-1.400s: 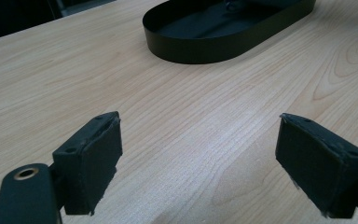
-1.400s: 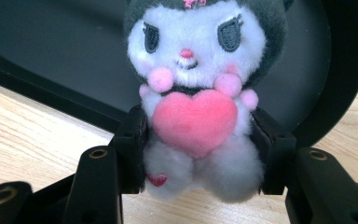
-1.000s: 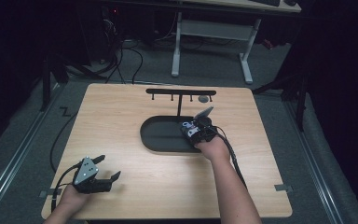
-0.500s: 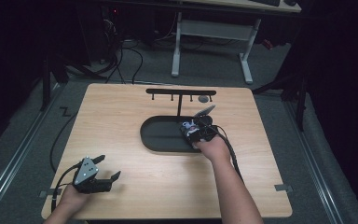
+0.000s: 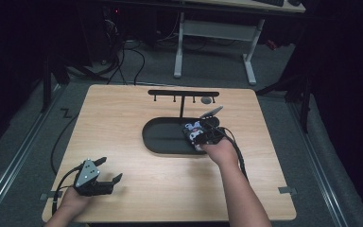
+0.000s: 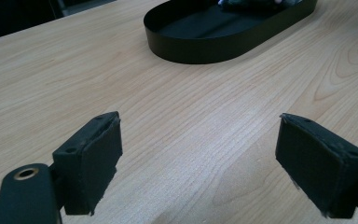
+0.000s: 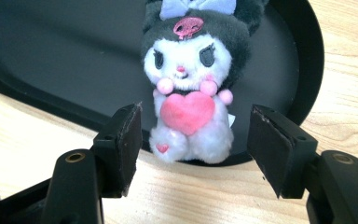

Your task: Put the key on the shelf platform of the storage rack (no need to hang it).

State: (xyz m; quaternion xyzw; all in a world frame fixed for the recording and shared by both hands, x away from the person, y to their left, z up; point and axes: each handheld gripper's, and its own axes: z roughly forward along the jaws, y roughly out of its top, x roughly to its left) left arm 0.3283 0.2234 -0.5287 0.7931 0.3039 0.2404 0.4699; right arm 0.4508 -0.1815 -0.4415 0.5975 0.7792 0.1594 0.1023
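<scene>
A small plush toy (image 7: pixel 193 93) with a black hood, white face and pink heart lies at the right end of a black oval tray (image 7: pixel 51 56), its feet resting on the near rim. My right gripper (image 7: pixel 196 119) is open, one jaw on each side of the toy's lower body with a gap on both sides. From above, the right gripper (image 5: pixel 203 135) covers most of the toy (image 5: pixel 192 131) at the tray's (image 5: pixel 156 137) right end. My left gripper (image 5: pixel 111 169) rests open near the table's front left corner. Its jaws (image 6: pixel 198 126) hold nothing, with the tray (image 6: pixel 205 46) farther off.
A black T-shaped rack with small hooks (image 5: pixel 183 93) stands behind the tray, with a small round grey object (image 5: pixel 207 100) beside it. Cables trail from both grippers. Bare wood lies between the left gripper and the tray.
</scene>
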